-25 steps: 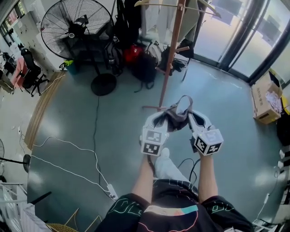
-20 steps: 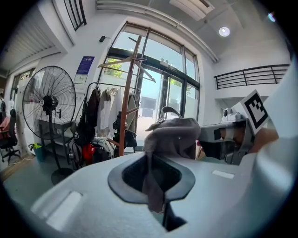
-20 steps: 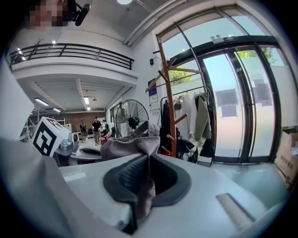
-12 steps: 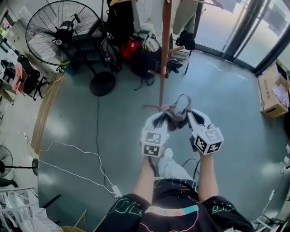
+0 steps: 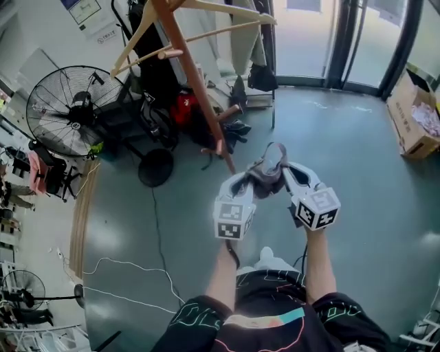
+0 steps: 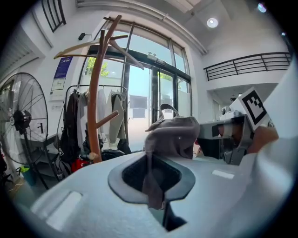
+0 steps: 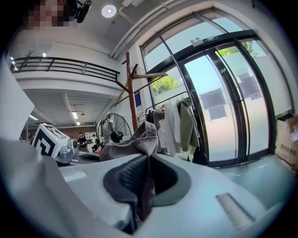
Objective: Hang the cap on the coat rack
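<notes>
A grey-brown cap point(image 5: 267, 169) hangs between my two grippers, held over the floor. My left gripper point(image 5: 245, 181) is shut on its left edge, and cloth shows pinched in the closed jaws point(image 6: 153, 186). My right gripper point(image 5: 287, 173) is shut on the cap's right edge point(image 7: 142, 186). The wooden coat rack point(image 5: 196, 82) stands ahead and to the left, its pole leaning in view with bare pegs spreading at the top point(image 5: 206, 10). In the left gripper view the coat rack point(image 6: 94, 107) rises left of the cap point(image 6: 172, 135); in the right gripper view the coat rack point(image 7: 132, 97) stands behind the cap point(image 7: 135, 142).
A large floor fan point(image 5: 69, 110) stands at the left. Bags and dark clothes point(image 5: 182, 113) pile round the rack's base, with a clothes rail point(image 6: 100, 116) behind. Glass doors point(image 5: 357, 41) run along the back. A cardboard box point(image 5: 416, 113) sits at the right. Cables point(image 5: 130, 275) cross the floor.
The view has tilted up and closed in on the rack, so its top pegs now show. Both grippers keep the cap held the same way.
</notes>
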{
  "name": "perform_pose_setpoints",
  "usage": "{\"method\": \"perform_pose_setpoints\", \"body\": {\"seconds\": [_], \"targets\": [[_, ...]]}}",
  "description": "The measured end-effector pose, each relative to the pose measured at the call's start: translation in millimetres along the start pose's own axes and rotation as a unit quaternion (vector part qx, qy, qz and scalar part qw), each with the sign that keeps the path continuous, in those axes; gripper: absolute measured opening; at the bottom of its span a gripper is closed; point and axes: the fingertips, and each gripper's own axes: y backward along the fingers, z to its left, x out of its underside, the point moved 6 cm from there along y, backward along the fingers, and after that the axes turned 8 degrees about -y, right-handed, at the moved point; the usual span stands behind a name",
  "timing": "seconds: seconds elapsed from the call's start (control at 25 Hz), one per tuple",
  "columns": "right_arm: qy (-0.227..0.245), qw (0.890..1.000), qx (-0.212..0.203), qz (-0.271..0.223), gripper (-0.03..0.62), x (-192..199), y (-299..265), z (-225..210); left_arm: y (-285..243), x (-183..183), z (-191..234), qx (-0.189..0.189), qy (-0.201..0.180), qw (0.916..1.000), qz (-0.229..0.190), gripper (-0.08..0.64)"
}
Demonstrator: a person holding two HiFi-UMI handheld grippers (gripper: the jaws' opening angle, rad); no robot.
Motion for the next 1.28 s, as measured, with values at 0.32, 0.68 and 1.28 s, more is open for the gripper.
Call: {"method": "perform_pose_setpoints", "body": {"seconds": [0.32, 0.68, 1.28], "targets": [[-0.005, 1.000, 0.002, -0.024, 0.018, -19.5, -3.9, -37.2, -33.6, -18.6, -8.7, 0.007, -0.015, 0.9998, -0.012, 0.029], [-0.013, 1.000, -0.028, -0.001, 0.018, -7.6, -33.9, -34.8, -38.7, -5.3, 12.7, -0.015, -0.003, 0.9998, 0.009, 0.029], [-0.025, 0.994, -0.094, 0.054, 0.018, 29.5, -81.4, 16.8, 10.8, 47.0, 52.7, -0.074, 0.045, 0.9951, 0.049, 0.029]]}}
